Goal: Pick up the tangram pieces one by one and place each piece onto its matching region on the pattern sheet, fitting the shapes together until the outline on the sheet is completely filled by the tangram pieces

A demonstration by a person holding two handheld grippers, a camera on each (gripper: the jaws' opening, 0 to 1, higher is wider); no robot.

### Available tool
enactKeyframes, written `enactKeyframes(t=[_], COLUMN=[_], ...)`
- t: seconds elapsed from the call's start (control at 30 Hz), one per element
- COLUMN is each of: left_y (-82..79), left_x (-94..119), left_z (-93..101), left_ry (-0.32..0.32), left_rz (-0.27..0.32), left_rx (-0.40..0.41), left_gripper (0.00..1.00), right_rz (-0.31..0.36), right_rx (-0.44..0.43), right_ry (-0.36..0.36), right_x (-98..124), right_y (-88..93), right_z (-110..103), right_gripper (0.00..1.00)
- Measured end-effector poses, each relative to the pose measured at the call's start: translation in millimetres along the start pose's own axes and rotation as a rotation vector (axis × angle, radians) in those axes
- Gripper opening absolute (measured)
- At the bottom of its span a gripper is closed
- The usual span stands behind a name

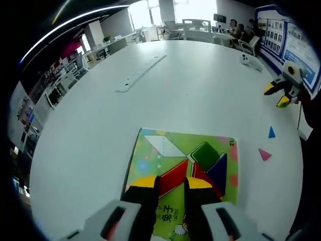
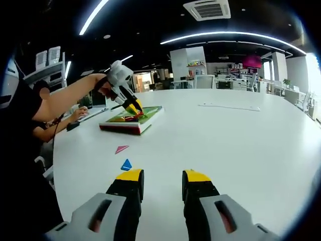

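Note:
The green pattern sheet (image 1: 150, 155) lies on the white table just ahead of my left gripper (image 1: 172, 185). A green square (image 1: 205, 153), a blue triangle (image 1: 219, 170) and a red triangle (image 1: 203, 175) lie on the sheet. A white outlined region (image 1: 165, 146) is bare. My left jaws stand close on either side of a red piece (image 1: 173, 176) lying on the sheet. A small blue triangle (image 1: 271, 132) and a pink triangle (image 1: 264, 154) lie loose to the right. My right gripper (image 2: 163, 183) is open and holds nothing, with the blue triangle (image 2: 126, 165) and pink triangle (image 2: 121, 149) just ahead-left. The sheet (image 2: 150, 118) sits beyond, with the left gripper (image 2: 133, 107) tip-down on it.
A long white strip (image 1: 142, 73) lies farther across the table, also the strip (image 2: 229, 107). A small white object (image 1: 244, 58) sits near the far right edge. The right gripper (image 1: 277, 95) hovers at the table's right side. A person's arm (image 2: 70, 95) reaches over the sheet.

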State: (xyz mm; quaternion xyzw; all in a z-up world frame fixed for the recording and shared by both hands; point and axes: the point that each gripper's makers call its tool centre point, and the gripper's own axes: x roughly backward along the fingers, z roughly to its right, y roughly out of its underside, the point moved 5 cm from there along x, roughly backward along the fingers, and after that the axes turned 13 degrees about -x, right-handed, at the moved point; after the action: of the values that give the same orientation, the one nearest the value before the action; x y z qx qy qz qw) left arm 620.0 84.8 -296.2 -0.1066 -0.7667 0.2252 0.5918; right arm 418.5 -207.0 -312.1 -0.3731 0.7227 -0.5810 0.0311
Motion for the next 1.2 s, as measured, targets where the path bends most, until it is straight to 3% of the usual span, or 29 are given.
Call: enactKeyframes(t=[0.17,0.3,0.4,0.53,0.6,0.7,0.77,0.83,0.93,1.03,1.2], left_y=[0.4,-1.7,-12.9,-16.0,-8.9,14.7,44.2,67.0,83.5,92.4,112.6], left_x=[0.8,8.5,31.8,69.9,81.6,101.2,114.6,125.0,136.8,147.7,155.2], left_z=[1.0,-0.8,2.2,29.3,49.1,86.3,109.4,124.5,155.0,177.4,202.9], left_ry=[-0.024,-0.069,-0.159,-0.307,-0.376,-0.505,-0.569,-0.647,-0.673,-0.697,-0.759], left_rz=[-0.008,0.001,0.151,0.389,0.451,0.531,0.553,0.59,0.648,0.651,0.524], left_rx=[-0.024,-0.033,0.026,0.128,0.153,0.217,0.355,0.473,0.548,0.551,0.495], left_gripper=[0.25,0.35,0.34,0.34,0.33,0.32,0.32,0.32,0.32,0.32,0.32], right_rz=[0.003,0.015,0.019,0.02,0.017,-0.021,-0.09,-0.127,-0.183,-0.244,-0.367], right_rx=[0.009,0.019,0.024,0.038,0.049,0.088,0.129,0.227,0.292,0.395,0.588], right_ry=[-0.012,-0.013,-0.008,-0.003,0.002,-0.034,-0.094,-0.122,-0.139,-0.157,-0.261], right_x=[-0.2,2.9,5.7,10.2,11.6,11.2,10.0,6.7,-4.4,-19.2,-35.9], right_y=[-2.9,-8.4,-11.0,-15.1,-17.6,-20.2,-21.2,-26.8,-32.1,-38.0,-41.8], right_z=[-3.0,-2.8,-1.3,-1.3,-1.4,-8.4,-20.4,-31.7,-44.5,-54.7,-80.8], right_gripper=[0.32,0.32,0.32,0.32,0.32,0.32,0.33,0.33,0.33,0.33,0.33])
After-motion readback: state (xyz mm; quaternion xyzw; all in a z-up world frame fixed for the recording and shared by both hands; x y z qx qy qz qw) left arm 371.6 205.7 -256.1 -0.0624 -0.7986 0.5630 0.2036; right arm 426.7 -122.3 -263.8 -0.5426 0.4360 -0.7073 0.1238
